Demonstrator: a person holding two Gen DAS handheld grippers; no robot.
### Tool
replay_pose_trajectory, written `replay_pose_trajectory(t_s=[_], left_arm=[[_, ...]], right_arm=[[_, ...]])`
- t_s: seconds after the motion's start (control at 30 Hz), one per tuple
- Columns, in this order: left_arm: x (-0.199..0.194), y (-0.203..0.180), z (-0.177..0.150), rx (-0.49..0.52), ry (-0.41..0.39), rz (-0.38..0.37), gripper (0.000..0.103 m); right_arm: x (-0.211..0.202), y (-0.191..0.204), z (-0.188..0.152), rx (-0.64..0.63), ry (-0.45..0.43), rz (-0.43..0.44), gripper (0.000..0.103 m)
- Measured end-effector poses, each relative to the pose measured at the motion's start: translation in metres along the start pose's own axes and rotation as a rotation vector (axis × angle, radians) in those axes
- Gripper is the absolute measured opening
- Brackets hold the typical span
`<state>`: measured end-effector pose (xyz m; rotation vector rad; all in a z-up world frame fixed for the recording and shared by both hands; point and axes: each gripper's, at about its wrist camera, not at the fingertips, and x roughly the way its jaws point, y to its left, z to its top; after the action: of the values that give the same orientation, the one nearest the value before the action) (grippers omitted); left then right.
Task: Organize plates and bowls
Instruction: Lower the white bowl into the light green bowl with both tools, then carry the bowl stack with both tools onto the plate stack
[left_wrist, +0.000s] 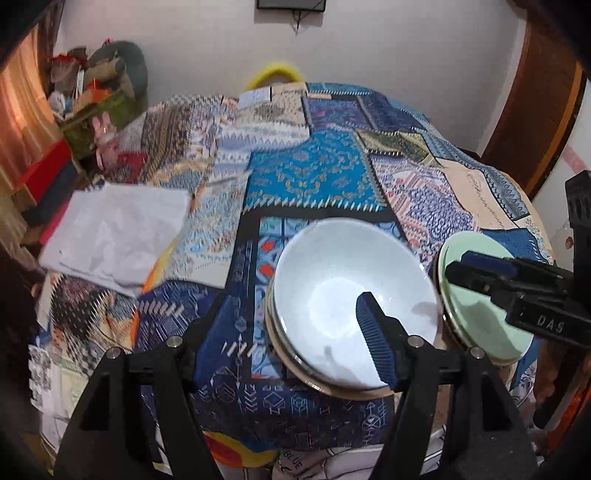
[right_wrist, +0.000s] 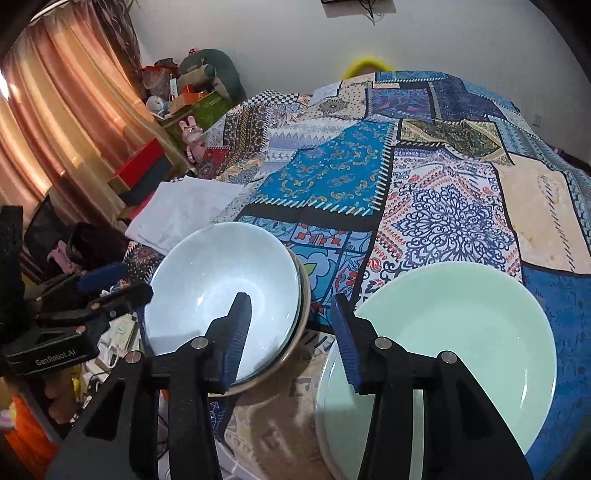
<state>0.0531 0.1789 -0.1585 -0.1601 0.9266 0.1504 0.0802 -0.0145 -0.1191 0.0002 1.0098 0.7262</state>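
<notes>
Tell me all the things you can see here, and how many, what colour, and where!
bowls: a stack, top one pale blue-white, near edge of the table, left of the plates
plates: a stack, top one mint green, near edge, right of the bowls
tablecloth: one, blue patchwork, covering the table
folded cloth: one, white, left side of the table
curtain: one, pinkish orange, far left
clutter pile: count unclear, mixed colours, back left by the wall
yellow object: one, behind the far table edge
left gripper: black with blue pads, open, one finger over the bowls
right gripper: black with blue pads, open, between the two stacks
</notes>
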Motion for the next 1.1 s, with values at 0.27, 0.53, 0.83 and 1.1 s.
replay_pose_trajectory(t_s=[0.27, 0.53, 0.83, 1.1], left_arm=[[0.022, 0.013, -0.016, -0.059, 0.044, -0.038, 0.068], [0.042, 0.016, -0.023, -0.088, 0.078, -0.079, 0.055], [0.057, 0.025, -0.029, -0.150, 0.119, -0.192, 0.048], [0.069, 0.026, -0.036, -0.192, 0.131, -0.230, 0.040]], right_arm=[[0.028, 0.004, -0.004, 0.008, 0.070, -0.002, 0.042], [0.051, 0.009, -0.001, 0.031, 0.116, 0.004, 0.043], [0.068, 0.016, -0.005, 0.022, 0.167, -0.012, 0.043], [0.072, 0.021, -0.006, -0.005, 0.168, -0.028, 0.042]])
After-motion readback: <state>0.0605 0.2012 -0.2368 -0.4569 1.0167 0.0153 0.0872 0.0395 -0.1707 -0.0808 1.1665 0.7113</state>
